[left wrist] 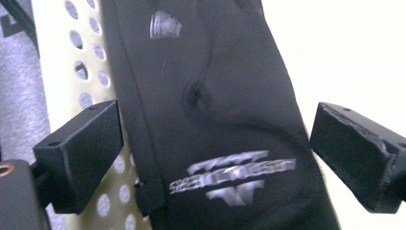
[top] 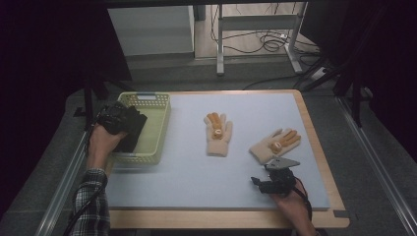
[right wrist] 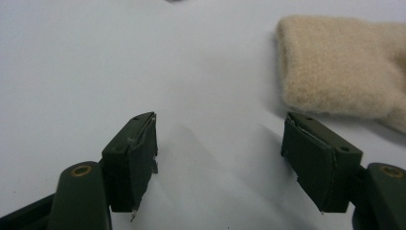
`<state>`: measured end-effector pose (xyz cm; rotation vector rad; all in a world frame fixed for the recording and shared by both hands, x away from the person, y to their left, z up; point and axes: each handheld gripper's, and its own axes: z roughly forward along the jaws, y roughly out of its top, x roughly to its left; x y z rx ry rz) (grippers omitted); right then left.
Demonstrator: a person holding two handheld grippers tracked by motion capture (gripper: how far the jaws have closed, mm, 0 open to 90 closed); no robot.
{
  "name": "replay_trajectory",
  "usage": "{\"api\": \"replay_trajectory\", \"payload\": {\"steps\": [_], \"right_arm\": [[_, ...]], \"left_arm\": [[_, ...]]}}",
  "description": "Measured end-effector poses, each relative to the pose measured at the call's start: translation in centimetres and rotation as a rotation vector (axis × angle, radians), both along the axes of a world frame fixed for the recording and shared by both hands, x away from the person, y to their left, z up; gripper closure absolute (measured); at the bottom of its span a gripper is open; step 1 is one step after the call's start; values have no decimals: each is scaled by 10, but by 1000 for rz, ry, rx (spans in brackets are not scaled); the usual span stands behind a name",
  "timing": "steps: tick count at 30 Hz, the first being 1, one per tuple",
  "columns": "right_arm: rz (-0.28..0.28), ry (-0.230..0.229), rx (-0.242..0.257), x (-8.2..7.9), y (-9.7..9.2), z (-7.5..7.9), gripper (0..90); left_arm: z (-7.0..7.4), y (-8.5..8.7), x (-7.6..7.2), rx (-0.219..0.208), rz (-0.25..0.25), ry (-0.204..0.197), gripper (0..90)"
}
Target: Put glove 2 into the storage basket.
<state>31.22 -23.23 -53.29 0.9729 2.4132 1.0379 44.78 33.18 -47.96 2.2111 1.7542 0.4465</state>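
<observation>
left gripper (left wrist: 215, 143): jaws wide apart, black glove (left wrist: 210, 120) between them, over the green basket (top: 156, 129)
right gripper (right wrist: 220, 153): jaws spread, empty, near a cream glove (right wrist: 344, 67)

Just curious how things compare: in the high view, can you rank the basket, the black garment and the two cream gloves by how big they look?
1. Basket, largest.
2. Black garment, draped over the basket's edge, partly hidden by the hand.
3. The middle glove and right glove look about alike; I wouldn't rank them.
</observation>
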Motion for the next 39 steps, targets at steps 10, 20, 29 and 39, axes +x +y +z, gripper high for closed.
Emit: {"api": "replay_trajectory", "payload": {"steps": [10,20,29,39], "right_arm": [[0,0,0,0,0,0,279],[0,0,0,0,0,0,279],[0,0,-1,0,0,0,279],[0,1,-4,0,0,0,279]], "left_arm": [[13,6,-16,-98,-30,-84,43],[28,-8,-35,-203,-141,-205,27],[36,-44,-57,-242,-267,-297,20],[43,-83,-76,-274,-396,-377,23]]}}
